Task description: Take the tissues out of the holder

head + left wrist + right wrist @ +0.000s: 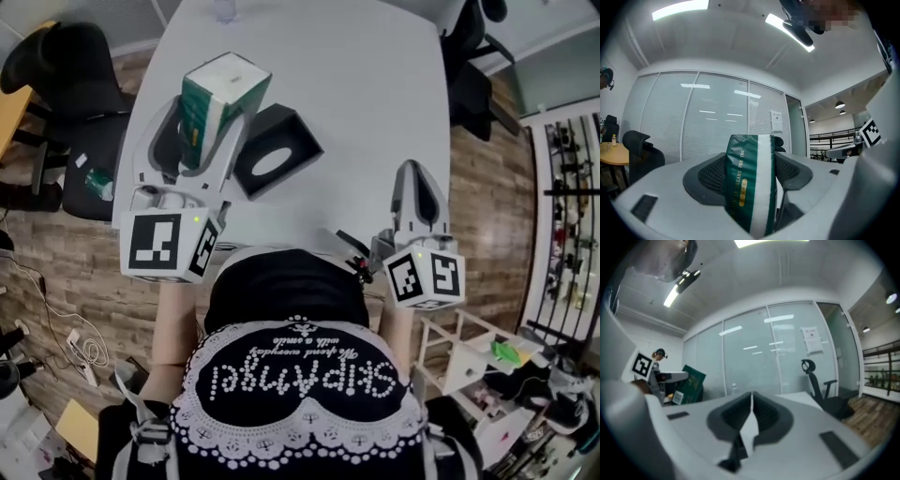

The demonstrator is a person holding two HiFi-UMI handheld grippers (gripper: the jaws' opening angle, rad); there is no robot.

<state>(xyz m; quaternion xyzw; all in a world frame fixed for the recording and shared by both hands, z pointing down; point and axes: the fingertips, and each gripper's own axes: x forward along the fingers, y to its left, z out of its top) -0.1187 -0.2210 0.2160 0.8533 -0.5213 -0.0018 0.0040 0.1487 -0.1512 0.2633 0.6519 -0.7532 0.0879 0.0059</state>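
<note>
Right tongs [415, 178] pressed together, empty, over near edge of white surface [375, 94]. Left tongs [204, 127] clamp green tissue pack [225, 89], outside holder. Black holder [277, 150] just right of pack, on surface.

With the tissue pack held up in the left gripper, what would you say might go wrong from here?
1. The tissue pack is soft-wrapped and sticks out well past the jaws of the left gripper, so it may tilt or slip out.
2. The black holder sits loose on the table right beside that gripper; a careless swing could knock it. The right gripper is shut and off to the side, steadying nothing.
</note>
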